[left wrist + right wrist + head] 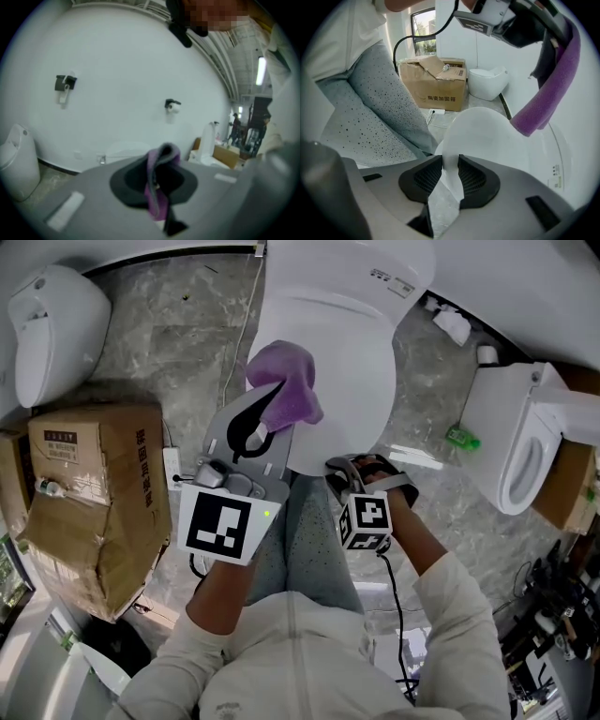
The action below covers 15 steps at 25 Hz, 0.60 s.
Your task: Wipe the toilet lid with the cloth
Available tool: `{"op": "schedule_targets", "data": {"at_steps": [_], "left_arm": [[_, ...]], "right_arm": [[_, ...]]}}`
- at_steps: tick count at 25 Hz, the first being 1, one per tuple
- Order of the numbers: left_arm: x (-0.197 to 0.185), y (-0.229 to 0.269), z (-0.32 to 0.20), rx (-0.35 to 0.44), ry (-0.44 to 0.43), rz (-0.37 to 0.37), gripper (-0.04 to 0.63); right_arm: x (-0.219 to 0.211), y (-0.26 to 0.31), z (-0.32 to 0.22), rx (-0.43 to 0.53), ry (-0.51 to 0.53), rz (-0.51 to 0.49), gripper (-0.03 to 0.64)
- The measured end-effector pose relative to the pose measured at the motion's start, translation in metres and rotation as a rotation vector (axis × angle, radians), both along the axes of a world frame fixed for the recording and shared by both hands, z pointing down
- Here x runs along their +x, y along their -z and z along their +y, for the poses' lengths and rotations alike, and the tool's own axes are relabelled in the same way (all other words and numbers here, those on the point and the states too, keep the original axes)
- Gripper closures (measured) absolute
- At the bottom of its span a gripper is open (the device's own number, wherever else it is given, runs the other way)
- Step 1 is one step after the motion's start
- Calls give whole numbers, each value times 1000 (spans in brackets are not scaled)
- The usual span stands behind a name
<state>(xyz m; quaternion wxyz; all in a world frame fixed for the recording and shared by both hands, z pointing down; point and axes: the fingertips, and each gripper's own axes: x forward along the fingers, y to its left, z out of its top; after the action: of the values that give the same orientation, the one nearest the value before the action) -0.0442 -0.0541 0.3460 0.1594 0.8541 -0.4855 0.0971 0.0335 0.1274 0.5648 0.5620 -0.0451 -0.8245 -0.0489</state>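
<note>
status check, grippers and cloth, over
Left gripper shut on purple cloth, above toilet lid. Right gripper jaws opening, lid's front edge between them. Nothing on the lid.

The toilet lid [356,362] is bare on top and open to reach from above. A cardboard box [94,474] crowds the floor at its left and a second toilet [511,427] stands at its right. The person's legs [314,540] block its front edge, seemingly touching it.

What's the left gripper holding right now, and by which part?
The purple cloth, pinched by a fold in the left gripper; the rest bunches beyond the jaws.
</note>
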Motion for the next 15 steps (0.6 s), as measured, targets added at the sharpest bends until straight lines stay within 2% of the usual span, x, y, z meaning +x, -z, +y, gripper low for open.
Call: {"op": "schedule_targets", "data": {"at_steps": [4,8,14,15], "left_arm": [[1,-10,2,-16,-18,-2,578],[-4,-19,2,-32,-26,-6,578],[-2,-36,0,-43,-45,-23,578],[-2,-39,1,-45,-48,-24,578]], "right_arm": [[-3,-16,9,-151,-85,-4,499],[-8,-34,14,-282,-268,-27,500],[-9,-70,21,-343,-476,2,512],[-8,-76,19,-361,-537,-3,544]]}}
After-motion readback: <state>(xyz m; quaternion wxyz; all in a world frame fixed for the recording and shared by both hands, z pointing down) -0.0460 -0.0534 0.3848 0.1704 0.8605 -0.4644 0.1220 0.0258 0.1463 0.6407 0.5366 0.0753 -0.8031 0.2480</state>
